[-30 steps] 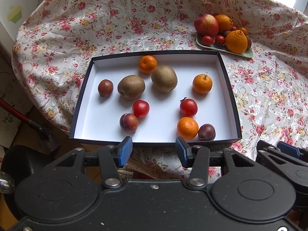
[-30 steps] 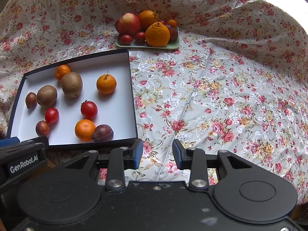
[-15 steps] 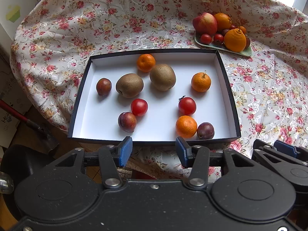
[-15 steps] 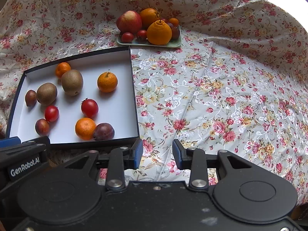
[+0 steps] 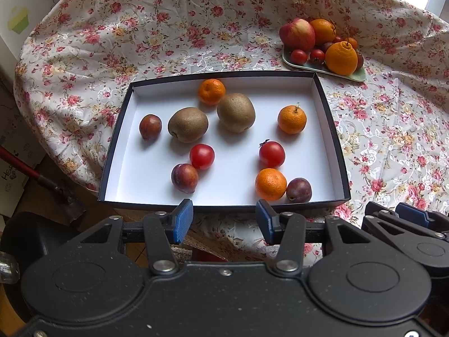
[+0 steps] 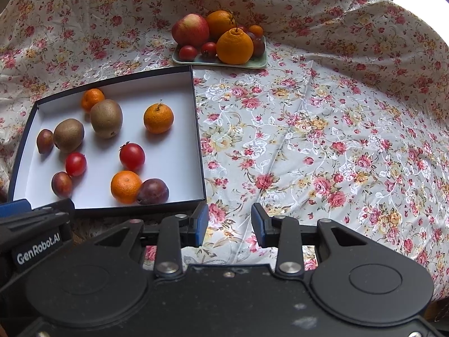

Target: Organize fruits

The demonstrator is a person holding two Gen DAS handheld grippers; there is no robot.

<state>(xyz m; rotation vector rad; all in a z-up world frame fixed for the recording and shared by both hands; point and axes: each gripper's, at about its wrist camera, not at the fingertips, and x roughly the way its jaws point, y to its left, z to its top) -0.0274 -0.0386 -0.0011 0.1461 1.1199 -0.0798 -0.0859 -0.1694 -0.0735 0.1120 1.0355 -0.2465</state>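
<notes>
While both grippers hang over the near edge of the cloth (image 6: 322,129), I see the left gripper (image 5: 221,220) with its blue pads spread apart and nothing between them, just short of the box (image 5: 335,140). The box, dark outside and white inside, lies on the cloth. Left to right it holds a plum (image 5: 150,126), a kiwi (image 5: 188,124), a second plum (image 5: 185,178) touching a tomato (image 5: 202,156), a mandarin (image 5: 212,91) at the far wall just beside a second kiwi (image 5: 236,112), a second tomato (image 5: 271,154), a second mandarin (image 5: 270,184) touching a third plum (image 5: 299,190) near the front wall, and a stemmed mandarin (image 5: 291,119) standing alone toward the right wall. Beyond the box's far right corner sits a green tray (image 5: 350,75) piled with an apple (image 5: 297,33), an orange (image 5: 324,30), a knobbed orange (image 5: 341,57), small tomatoes (image 5: 299,56) and darker fruit I cannot identify. My right gripper (image 6: 229,229) hangs to the right of the box over bare cloth, its pads likewise parted and empty; the left gripper's body shows at the lower left of its view.
</notes>
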